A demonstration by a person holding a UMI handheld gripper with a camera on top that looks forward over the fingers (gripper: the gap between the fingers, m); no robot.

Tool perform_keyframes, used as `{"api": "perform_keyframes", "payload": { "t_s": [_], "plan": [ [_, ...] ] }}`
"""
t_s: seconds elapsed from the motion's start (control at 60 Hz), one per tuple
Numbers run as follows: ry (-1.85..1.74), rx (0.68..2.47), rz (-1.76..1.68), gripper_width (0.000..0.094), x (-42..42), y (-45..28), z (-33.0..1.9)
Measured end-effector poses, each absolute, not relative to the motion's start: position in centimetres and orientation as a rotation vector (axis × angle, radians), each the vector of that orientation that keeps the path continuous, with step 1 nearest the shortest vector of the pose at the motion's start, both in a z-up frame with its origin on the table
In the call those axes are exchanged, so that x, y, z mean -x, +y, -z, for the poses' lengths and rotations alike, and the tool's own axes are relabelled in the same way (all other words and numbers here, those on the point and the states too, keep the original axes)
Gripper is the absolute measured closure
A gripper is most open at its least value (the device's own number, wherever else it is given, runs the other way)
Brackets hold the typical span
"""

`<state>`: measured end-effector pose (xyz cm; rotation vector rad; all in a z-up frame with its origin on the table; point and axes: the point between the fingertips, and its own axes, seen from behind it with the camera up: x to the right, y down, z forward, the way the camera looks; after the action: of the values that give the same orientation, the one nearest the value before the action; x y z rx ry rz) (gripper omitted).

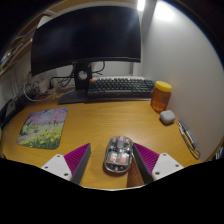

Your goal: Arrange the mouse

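Observation:
A silver, see-through mouse lies on the wooden desk between my gripper's two fingers. It sits close to the right finger, perhaps touching it, while a gap of bare desk shows beside the left finger. The gripper is open around the mouse. A colourful mouse mat lies on the desk beyond the left finger, apart from the mouse.
A black keyboard and a dark monitor stand at the back of the desk. An orange bottle and a small grey object sit ahead to the right, with a pen-like item near the desk's right edge.

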<state>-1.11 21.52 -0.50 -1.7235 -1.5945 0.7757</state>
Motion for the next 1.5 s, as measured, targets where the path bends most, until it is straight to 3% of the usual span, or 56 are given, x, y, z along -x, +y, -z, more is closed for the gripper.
{"api": "perform_keyframes", "payload": {
  "t_s": [0.2, 0.3, 0.383, 0.55, 0.7, 0.85, 0.967, 1.067, 1.217, 1.367, 1.5],
  "plan": [
    [-1.614, 1.733, -0.787, 0.007, 2.8, 20.6, 0.8],
    [-1.615, 1.75, -0.755, 0.0137, 3.0, 20.9, 1.4],
    [-1.612, 1.742, -0.729, 0.0475, 3.1, 21.5, 1.5],
    [-1.602, 1.788, -0.69, 0.0575, 2.9, 21.5, 1.3],
    [-1.553, 1.78, -0.724, 0.0593, 4.1, 19.8, -4.9],
    [-1.59, 1.706, -0.828, 0.0594, 6.9, 12.6, -12.6],
    [-1.635, 1.665, -0.91, 0.0595, 9.3, 4.7, -14.9],
    [-1.684, 1.642, -0.94, 0.0596, 10.9, -1.3, -13.0],
    [-1.755, 1.632, -0.906, 0.0595, 12.0, -7.0, -6.3],
    [-1.829, 1.624, -0.824, 0.0571, 11.5, -8.2, -0.2],
    [-1.831, 1.642, -0.824, 0.0487, 11.1, -7.9, 1.2]
  ]
}}
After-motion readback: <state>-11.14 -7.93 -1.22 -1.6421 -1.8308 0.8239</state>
